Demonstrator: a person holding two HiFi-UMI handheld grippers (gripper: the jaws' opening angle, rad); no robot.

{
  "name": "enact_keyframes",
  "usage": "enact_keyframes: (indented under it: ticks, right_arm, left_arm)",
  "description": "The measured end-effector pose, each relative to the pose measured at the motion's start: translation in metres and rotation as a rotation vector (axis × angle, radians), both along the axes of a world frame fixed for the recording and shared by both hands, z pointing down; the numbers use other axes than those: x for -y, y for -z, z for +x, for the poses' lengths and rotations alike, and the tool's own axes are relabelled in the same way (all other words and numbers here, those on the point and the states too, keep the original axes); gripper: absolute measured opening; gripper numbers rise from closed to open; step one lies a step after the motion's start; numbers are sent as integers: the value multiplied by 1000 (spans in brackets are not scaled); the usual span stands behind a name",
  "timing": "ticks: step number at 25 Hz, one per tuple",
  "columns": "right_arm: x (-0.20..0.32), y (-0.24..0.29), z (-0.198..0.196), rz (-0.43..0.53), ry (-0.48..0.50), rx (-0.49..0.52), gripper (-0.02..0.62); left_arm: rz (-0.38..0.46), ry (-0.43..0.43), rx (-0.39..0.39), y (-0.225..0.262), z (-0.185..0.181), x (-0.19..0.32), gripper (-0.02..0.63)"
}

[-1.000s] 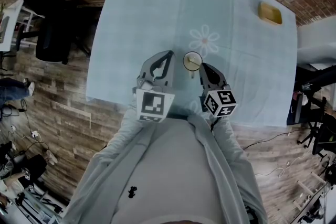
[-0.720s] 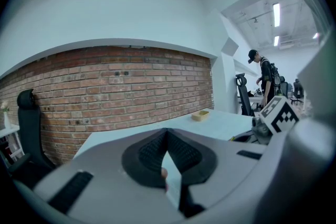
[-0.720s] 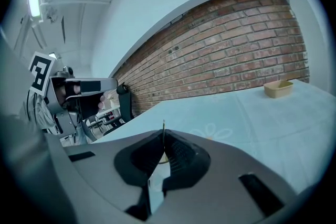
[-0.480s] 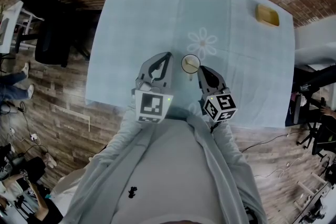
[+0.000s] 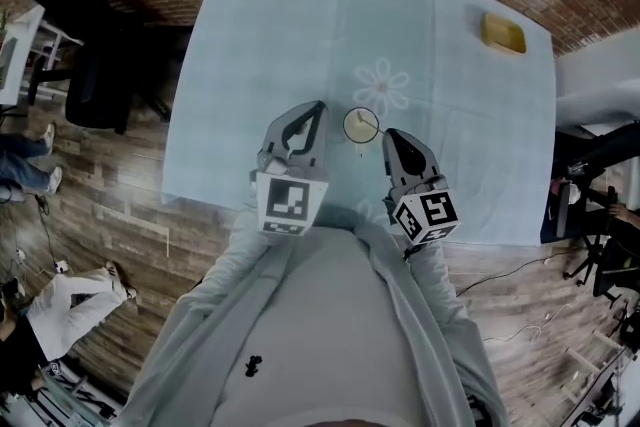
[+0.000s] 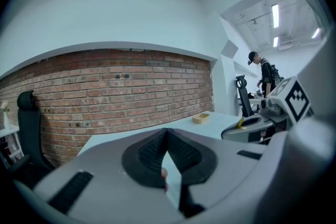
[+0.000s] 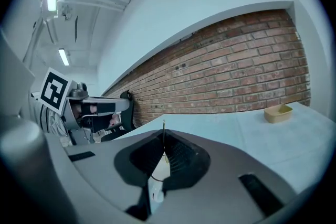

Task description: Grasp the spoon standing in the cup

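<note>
Pinch is already made: the right gripper (image 5: 389, 134) has its jaws closed on a thin dark handle, which I take for the spoon (image 7: 163, 127); its tip pokes up just above the pads. The cup (image 5: 361, 125) stands on the table (image 5: 270, 35) between the two grippers, just beside the right one's nose. The left gripper (image 5: 319, 106) waits on the cup's other side, jaws closed on nothing.

To do this step well, I would keep the squeeze steady and draw the handle straight up along its own line, so the bowl clears the rim without dragging the cup over (nothing is holding the cup down). The wrist should not roll until the spoon is free, since so thin a handle could swivel between the pads.

Against the frame a second ago, the right gripper's marker cube shows larger and lower in the head view. Its nose, then at the cup's rim, now stands a little off it, so it reads as raised. The left gripper and the cup keep their places.
</note>
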State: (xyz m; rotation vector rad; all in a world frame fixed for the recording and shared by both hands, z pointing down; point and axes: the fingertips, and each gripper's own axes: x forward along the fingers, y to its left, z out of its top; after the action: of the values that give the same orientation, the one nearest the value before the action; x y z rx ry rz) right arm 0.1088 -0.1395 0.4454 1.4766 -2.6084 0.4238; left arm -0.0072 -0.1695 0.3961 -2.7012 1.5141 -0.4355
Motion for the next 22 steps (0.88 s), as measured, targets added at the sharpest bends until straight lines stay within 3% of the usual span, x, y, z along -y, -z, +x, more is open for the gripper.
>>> enact_keyframes:
  ticks: [9,22]
  right_arm:
    - [9,39,13,118,-41,-48,17]
    - [16,90,61,263,-181,-103,17]
  left_arm:
    - [19,3,-4,6,-3,-2,17]
    - [38,46,-29,16,-18,3,17]
